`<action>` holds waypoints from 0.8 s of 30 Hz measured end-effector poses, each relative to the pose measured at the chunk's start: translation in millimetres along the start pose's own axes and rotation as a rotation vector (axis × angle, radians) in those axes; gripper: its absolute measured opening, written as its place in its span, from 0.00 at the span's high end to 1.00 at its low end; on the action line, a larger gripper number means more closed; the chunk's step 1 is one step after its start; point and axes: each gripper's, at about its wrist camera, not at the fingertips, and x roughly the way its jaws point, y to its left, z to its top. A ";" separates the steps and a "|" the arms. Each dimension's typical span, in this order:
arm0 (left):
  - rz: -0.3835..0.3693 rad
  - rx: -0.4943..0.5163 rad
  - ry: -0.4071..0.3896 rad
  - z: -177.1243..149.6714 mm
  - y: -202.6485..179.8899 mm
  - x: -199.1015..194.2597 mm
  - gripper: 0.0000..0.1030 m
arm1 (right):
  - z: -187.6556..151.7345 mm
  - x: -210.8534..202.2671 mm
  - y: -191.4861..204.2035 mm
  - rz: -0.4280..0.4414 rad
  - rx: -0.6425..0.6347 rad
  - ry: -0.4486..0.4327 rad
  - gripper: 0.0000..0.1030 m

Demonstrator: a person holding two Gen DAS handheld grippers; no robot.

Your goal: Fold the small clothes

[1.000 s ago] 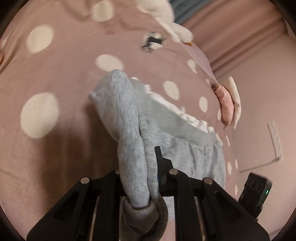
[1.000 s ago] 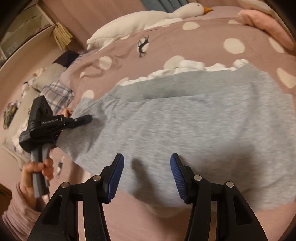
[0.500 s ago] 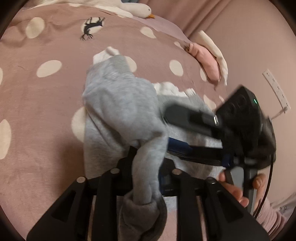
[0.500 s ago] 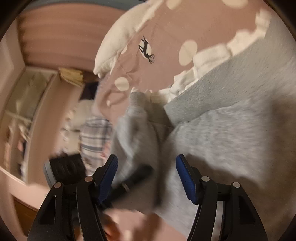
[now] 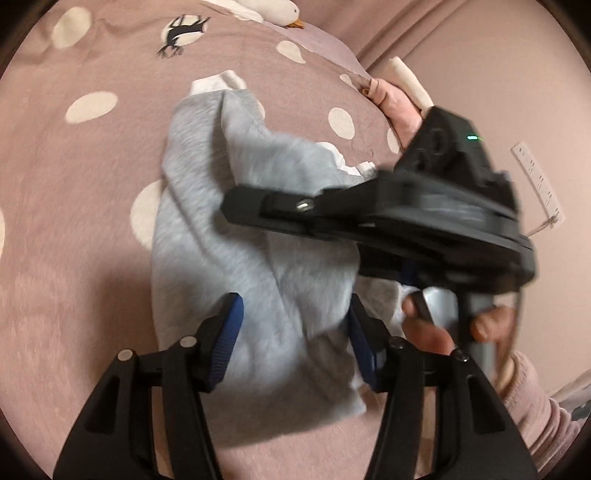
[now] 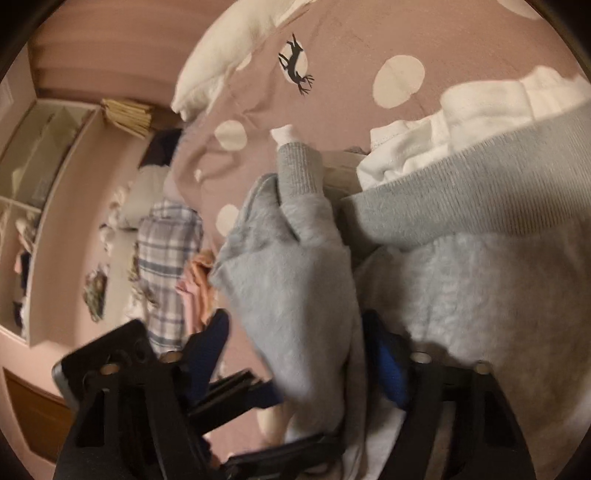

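Left wrist view shows the small grey fleece sweatshirt (image 5: 236, 236) lying on the dusty-pink bedspread with cream polka dots (image 5: 74, 192), one sleeve folded in over the body so the garment narrows toward a tidy rectangle. The left hand-held gripper (image 5: 291, 336) has its blue-padded jaws apart and opening, straddling the near edge of the grey fleece; the pads look clear of the cloth, which suggests the sleeve has been laid down and let go where it should stay. Across this view reaches the right hand-held gripper (image 5: 236, 203), gripped by a hand (image 5: 428, 325) in a pink ribbed sleeve (image 5: 535, 398), its black fingers low over the folded part, probably to take over or steady the fold.

From the right wrist view, the sleeve with its ribbed grey cuff (image 6: 299, 173) lies in a hump between the right hand-held gripper's (image 6: 295, 354) blue pads. Those jaws are closing with the fleece between them; whether they press on it yet I cannot tell through the blur. A white ruffled garment (image 6: 461, 122) peeks out beyond the ribbed hem, most likely layered under the sweatshirt. A white stuffed goose (image 5: 258, 7) lies at the far edge of the bed, well apart from the work.
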 end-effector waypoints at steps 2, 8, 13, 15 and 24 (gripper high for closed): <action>-0.006 -0.014 -0.012 -6.4 3.2 -9.7 0.45 | 1.2 5.9 0.3 -0.058 -0.020 0.010 0.76; 0.038 -0.034 -0.041 -19.3 9.6 -35.5 0.41 | -7.6 -5.7 12.7 -0.102 -0.099 -0.091 0.84; 0.043 -0.048 -0.055 -23.8 9.8 -48.4 0.40 | -3.6 -37.6 27.1 -0.070 -0.133 -0.198 0.85; 0.039 -0.045 -0.056 -24.2 7.1 -48.7 0.39 | 1.1 -52.6 29.1 -0.069 -0.137 -0.229 0.85; 0.001 -0.035 -0.024 -22.0 -19.4 -27.9 0.38 | 6.4 -131.0 9.1 -0.191 -0.153 -0.330 0.85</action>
